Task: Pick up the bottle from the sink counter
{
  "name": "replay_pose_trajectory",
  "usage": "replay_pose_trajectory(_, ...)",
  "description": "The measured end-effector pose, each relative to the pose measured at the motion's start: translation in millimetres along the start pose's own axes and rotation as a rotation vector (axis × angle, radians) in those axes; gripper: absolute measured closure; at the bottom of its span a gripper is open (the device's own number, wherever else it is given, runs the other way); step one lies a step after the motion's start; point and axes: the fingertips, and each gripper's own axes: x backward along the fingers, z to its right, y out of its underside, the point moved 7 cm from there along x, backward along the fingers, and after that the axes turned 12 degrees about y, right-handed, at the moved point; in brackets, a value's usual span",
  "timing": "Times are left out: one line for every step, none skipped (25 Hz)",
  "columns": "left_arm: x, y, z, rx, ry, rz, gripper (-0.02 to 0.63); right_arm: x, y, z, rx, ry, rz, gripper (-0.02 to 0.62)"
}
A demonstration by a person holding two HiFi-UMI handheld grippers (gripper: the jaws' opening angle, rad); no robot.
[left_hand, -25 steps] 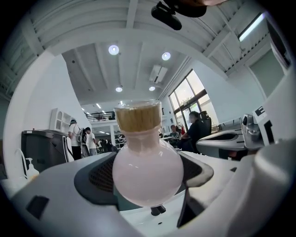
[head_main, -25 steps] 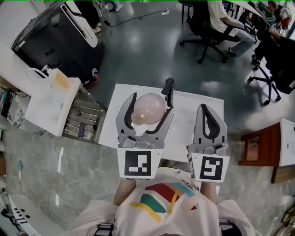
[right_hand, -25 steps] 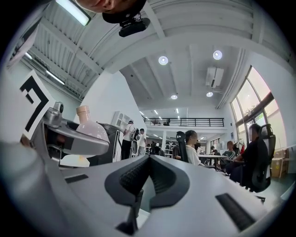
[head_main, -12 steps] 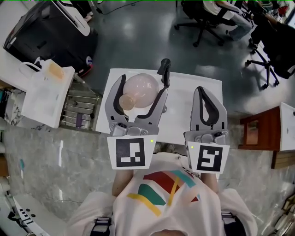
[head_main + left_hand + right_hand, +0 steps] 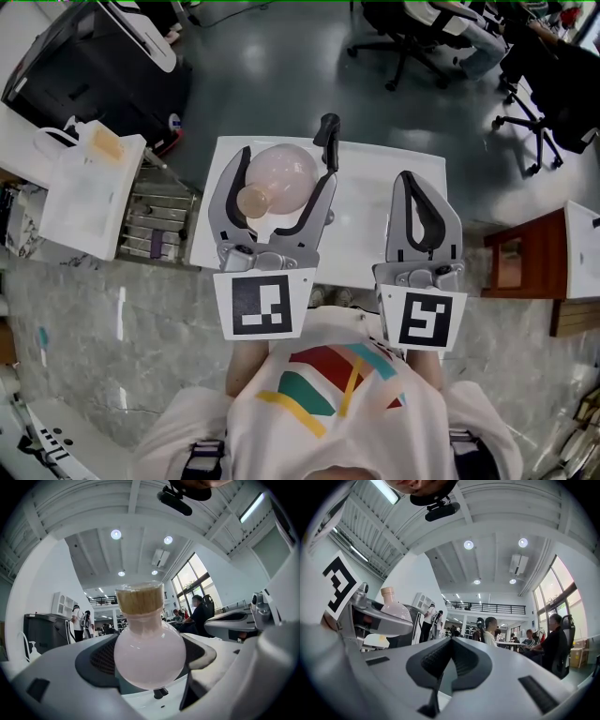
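The bottle (image 5: pixel 286 173) is a round, pale pink flask with a cork (image 5: pixel 251 202) in its short neck. It sits between the jaws of my left gripper (image 5: pixel 286 167), which are clamped on its belly from both sides. In the left gripper view the cork points up and the bottle's rounded underside shows clear of the white counter (image 5: pixel 364 217) below it. I cannot tell whether the pink is the glass or something inside.

My right gripper (image 5: pixel 411 187) is just beside it, over the counter's right half. Its pads are pressed together with nothing between them.

The only print I can make out is the black-and-white square markers (image 5: pixel 262 305) on the two cubes.

A black fixture (image 5: pixel 328 136) stands at the counter's far edge, close to the left gripper's right jaw.

To the left of the counter is a metal rack (image 5: pixel 155 230). Further left, a white jug (image 5: pixel 89 150) with an orange patch, too small to read, lies on a white surface.

The counter between the two grippers is bare. Its far edge drops to a dark, glossy floor (image 5: pixel 272 84), which is open up to the office chairs (image 5: pixel 412 42) at the far right. A wooden cabinet (image 5: pixel 525 267) stands well apart on the right.
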Motion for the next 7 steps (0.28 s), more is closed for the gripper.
replay_pose_trajectory(-0.2,-0.7,0.3,0.002,0.000,0.002,0.216,0.2,0.0,1.0,0.001,0.000,-0.002,0.583)
replay_pose_trajectory(-0.3,-1.5,0.5,0.004,-0.001,0.003,0.216,0.4,0.3,1.9,0.004,-0.003,-0.005,0.583)
replay_pose_trajectory(-0.3,-2.2,0.6,0.004,0.000,0.005,0.216,0.8,0.9,2.7,0.009,-0.006,-0.011,0.584)
replay_pose_trajectory(-0.4,-2.7,0.8,0.005,0.000,0.006,0.216,1.2,1.3,3.3,0.014,-0.008,-0.016,0.583)
replay_pose_trajectory(-0.5,-3.1,1.0,0.004,0.000,0.006,0.216,1.5,1.4,3.8,0.017,-0.009,-0.019,0.583)
replay_pose_trajectory(-0.6,-3.4,1.2,0.004,0.000,0.006,0.216,1.8,1.4,4.2,0.020,-0.009,-0.020,0.583)
replay_pose_trajectory(-0.8,-3.6,1.4,0.003,0.000,0.006,0.216,2.0,1.3,4.6,0.023,-0.009,-0.021,0.584)
